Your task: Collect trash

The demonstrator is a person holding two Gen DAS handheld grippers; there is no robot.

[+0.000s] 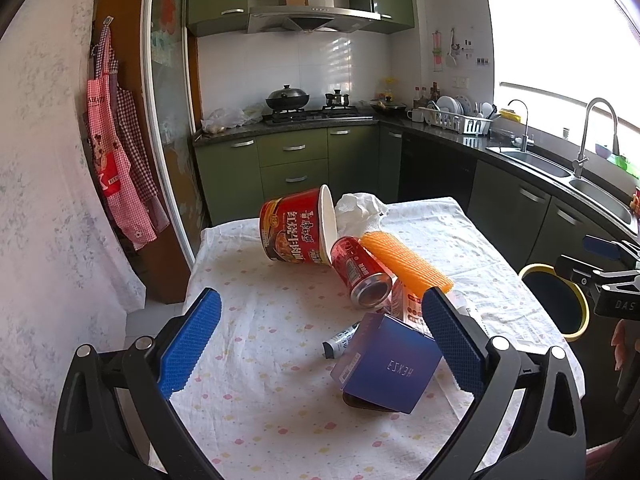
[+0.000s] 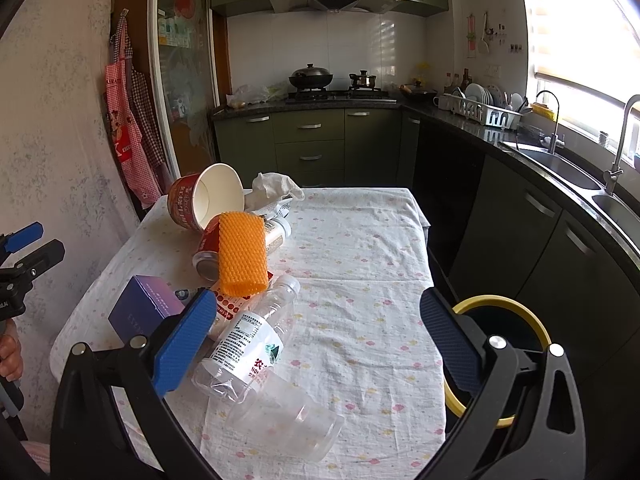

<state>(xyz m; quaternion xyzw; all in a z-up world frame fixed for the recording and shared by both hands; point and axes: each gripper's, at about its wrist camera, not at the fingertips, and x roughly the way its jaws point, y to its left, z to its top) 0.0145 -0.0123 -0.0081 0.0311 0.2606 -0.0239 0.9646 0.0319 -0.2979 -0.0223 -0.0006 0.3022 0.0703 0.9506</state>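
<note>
**Loose pile, both grippers empty — nothing lifted yet**

Left gripper (image 1: 320, 344): fingers spread wide, holding nothing. The blue box (image 1: 386, 364) sits tilted just inside its right finger; a small dark tube (image 1: 340, 344) lies between the fingers, ahead.

Right gripper (image 2: 316, 340): fingers spread, empty. The clear bottle (image 2: 250, 340) lies beside its left finger, a clear plastic cup (image 2: 288, 424) nearer the camera. The yellow-rimmed bin (image 2: 534, 322) stands off the table's (image 2: 360, 240) edge, behind the right finger.

Risks:
- Beyond the fingers the pile leans on itself: noodle cup (image 1: 294, 230) on its side, red can (image 1: 360, 272) against it, orange foam sleeve (image 1: 406, 264) on top. Pulling one likely rolls the rest (the can towards the table edge).
- The bottle and cup look thin; a hard squeeze could crush them or squirt them out.
- The cloth is loose and could be snagged.

Hard to make out:
- The bin's depth and contents; the fingers cover part of it.
- What lies under the foam sleeve and crumpled tissue (image 1: 360, 210).
- The printed packet under the pile, only partly showing.
</note>
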